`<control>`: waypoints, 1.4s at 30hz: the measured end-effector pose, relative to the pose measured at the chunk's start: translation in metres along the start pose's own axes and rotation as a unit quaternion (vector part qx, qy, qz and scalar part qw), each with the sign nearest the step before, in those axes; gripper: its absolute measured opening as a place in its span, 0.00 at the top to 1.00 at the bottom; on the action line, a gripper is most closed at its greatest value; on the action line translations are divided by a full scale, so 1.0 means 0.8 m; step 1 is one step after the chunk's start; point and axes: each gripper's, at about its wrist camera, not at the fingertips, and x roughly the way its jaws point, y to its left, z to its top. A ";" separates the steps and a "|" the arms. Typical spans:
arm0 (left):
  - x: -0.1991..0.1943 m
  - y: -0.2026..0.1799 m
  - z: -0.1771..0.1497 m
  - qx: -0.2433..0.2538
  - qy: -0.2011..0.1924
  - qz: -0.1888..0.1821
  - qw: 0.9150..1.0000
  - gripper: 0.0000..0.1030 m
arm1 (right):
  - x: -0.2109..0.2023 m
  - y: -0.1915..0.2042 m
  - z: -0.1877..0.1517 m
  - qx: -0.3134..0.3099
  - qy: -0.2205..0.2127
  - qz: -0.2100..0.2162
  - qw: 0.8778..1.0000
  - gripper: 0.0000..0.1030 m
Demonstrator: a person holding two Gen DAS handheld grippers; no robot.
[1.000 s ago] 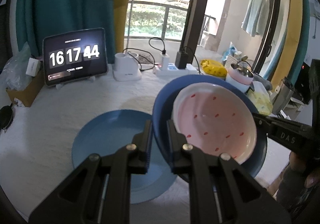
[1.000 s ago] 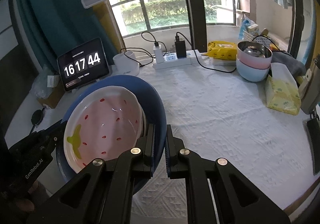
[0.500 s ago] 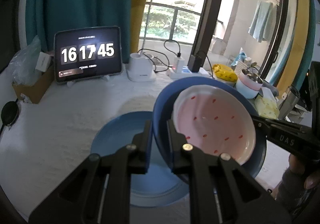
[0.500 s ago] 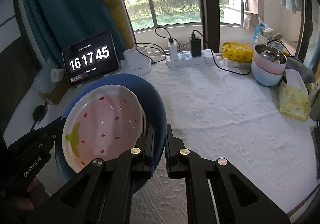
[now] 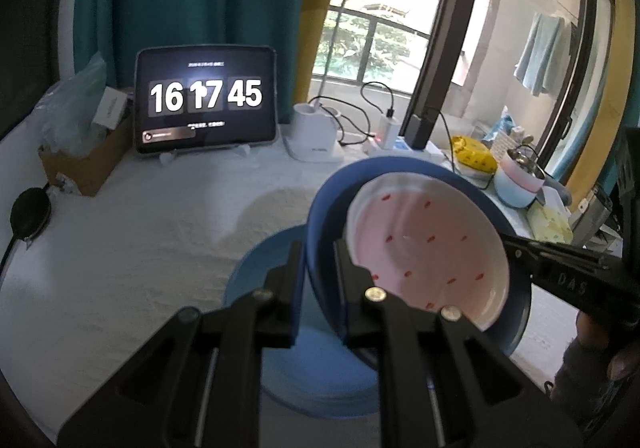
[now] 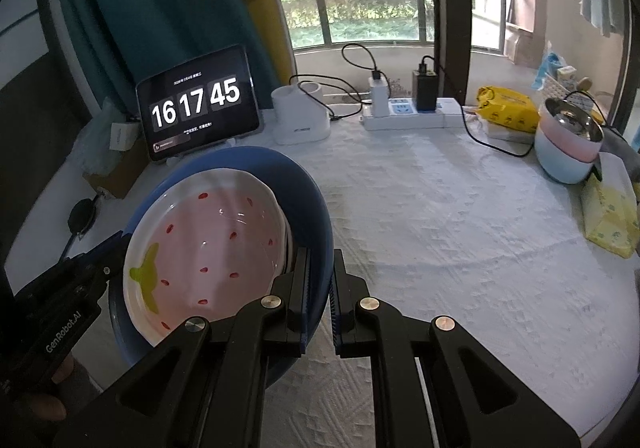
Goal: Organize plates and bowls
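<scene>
The left gripper (image 5: 318, 280) is clamped on the near rim of a deep dark-blue plate (image 5: 324, 216), one finger inside the rim and one outside. The right gripper (image 6: 320, 296) pinches the opposite rim of the same plate (image 6: 308, 200) in the same way, so the plate is carried between the two tools, tilted and clear of the table. Inside it lies a pink glazed dish with red seed marks and a green leaf, shaped like a strawberry (image 6: 208, 240); it leans against the plate's wall nearest the right gripper's fingers.

Directly below and ahead of the left gripper, a flat light-blue plate (image 5: 256, 276) lies on the white textured tablecloth (image 5: 140, 248). The carried pair hangs partly over it.

Far off to the right gripper's front right, a pink bowl nested in a pale-blue bowl (image 6: 564, 152) stands with something metallic inside.

Judging by this, the bowls look already stacked, and the pink dish is already gathered into the dark-blue plate. What seems left is lowering this pair onto the light-blue plate and releasing both rims; the tilt means the dish could slide on the way down.
</scene>
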 end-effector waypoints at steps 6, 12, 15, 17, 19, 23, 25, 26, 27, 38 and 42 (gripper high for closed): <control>0.005 0.015 0.000 -0.010 0.004 0.009 1.000 0.88 | 0.018 0.013 0.005 -0.006 0.010 0.006 1.000 0.90; 0.014 0.027 -0.001 -0.014 0.011 0.019 1.000 0.88 | 0.036 0.021 0.009 -0.009 0.021 0.014 1.000 0.90; 0.020 0.031 -0.001 -0.017 0.016 0.023 0.999 0.88 | 0.044 0.023 0.010 -0.009 0.026 0.017 0.999 0.90; 0.022 0.033 -0.001 -0.019 0.019 0.025 0.999 0.88 | 0.050 0.024 0.010 -0.009 0.029 0.018 0.999 0.90; 0.025 0.035 -0.001 -0.019 0.020 0.027 0.999 0.88 | 0.055 0.024 0.011 -0.007 0.032 0.020 0.999 0.90; 0.028 0.037 0.001 -0.019 0.022 0.027 0.999 0.88 | 0.059 0.023 0.014 -0.003 0.036 0.025 0.999 0.90; 0.029 0.037 0.002 -0.018 0.023 0.026 0.999 0.88 | 0.062 0.022 0.015 -0.001 0.038 0.025 0.999 0.90; 0.030 0.036 0.002 -0.017 0.022 0.026 0.999 0.88 | 0.063 0.021 0.015 0.001 0.039 0.024 0.999 0.90; 0.030 0.035 0.002 -0.015 0.022 0.026 0.999 0.88 | 0.065 0.019 0.015 0.002 0.041 0.023 0.999 0.90; 0.034 0.030 0.002 -0.007 0.021 0.039 0.999 0.87 | 0.070 0.012 0.016 0.014 0.046 0.029 0.998 0.88; 0.035 0.029 0.001 -0.006 0.020 0.045 0.999 0.87 | 0.070 0.013 0.016 0.012 0.043 0.026 0.999 0.88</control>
